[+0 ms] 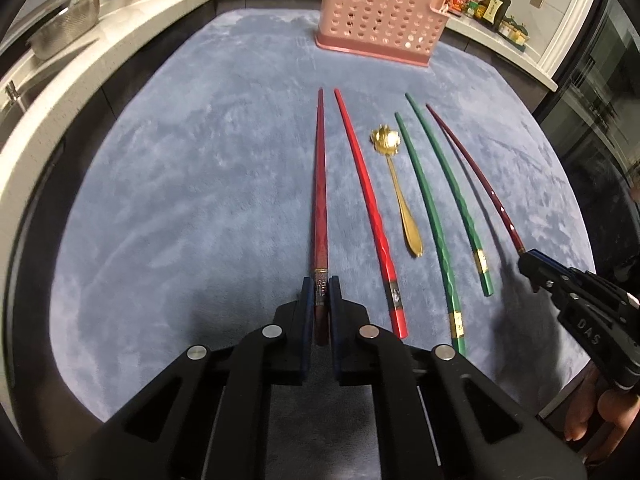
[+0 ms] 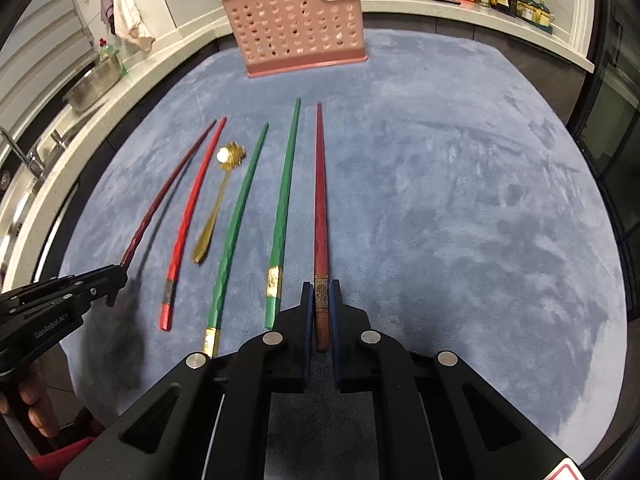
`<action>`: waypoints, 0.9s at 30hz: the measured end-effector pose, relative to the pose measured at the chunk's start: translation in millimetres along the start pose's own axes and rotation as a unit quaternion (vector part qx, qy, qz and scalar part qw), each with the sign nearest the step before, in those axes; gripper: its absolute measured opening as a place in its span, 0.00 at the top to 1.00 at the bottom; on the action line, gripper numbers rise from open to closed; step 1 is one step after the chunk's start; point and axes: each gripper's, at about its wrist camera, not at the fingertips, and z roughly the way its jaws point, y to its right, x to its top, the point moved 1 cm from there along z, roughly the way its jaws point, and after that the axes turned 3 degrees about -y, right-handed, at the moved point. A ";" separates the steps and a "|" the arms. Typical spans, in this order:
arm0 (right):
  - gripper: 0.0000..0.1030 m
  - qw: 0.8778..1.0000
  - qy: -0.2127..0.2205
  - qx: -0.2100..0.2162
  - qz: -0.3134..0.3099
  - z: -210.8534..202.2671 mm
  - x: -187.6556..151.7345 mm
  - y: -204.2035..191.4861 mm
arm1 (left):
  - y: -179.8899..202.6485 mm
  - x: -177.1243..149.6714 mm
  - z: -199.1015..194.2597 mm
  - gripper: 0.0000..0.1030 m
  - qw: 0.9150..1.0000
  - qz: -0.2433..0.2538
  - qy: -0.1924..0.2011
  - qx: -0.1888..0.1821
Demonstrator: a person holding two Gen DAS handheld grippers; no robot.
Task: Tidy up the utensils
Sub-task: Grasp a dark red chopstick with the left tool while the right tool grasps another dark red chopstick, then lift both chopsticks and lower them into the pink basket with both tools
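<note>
On the blue mat [image 1: 180,200], each claw, left [image 1: 320,289] and right [image 2: 321,292], pinching one dark-red chopstick.

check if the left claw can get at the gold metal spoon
Probably not yet: the left claw is shut on a dark red chopstick, so it has no free grip. The gold metal spoon lies uncovered, past the bright red chopstick.
</note>
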 end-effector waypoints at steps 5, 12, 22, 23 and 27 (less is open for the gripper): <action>0.93 1.000 0.022 0.005 0.007 -20.6 10.7 2.0 | -3.4 10.4 -17.5 0.93 1.000 -0.005 0.024 0.002; 0.93 0.998 0.056 0.008 0.016 -48.2 30.2 6.2 | -9.9 30.5 -46.8 0.93 0.998 -0.018 0.063 -0.002; 0.93 0.995 0.099 0.007 0.023 -83.7 65.7 15.0 | -13.7 66.7 -86.7 0.93 0.993 -0.021 0.117 -0.005; 0.93 0.994 0.106 0.009 0.024 -88.2 70.9 16.0 | -14.1 71.5 -90.7 0.93 0.992 -0.020 0.124 -0.004; 0.93 0.992 0.126 0.009 0.023 -100.4 88.7 19.2 | -17.2 93.4 -104.9 0.93 0.989 -0.021 0.148 0.002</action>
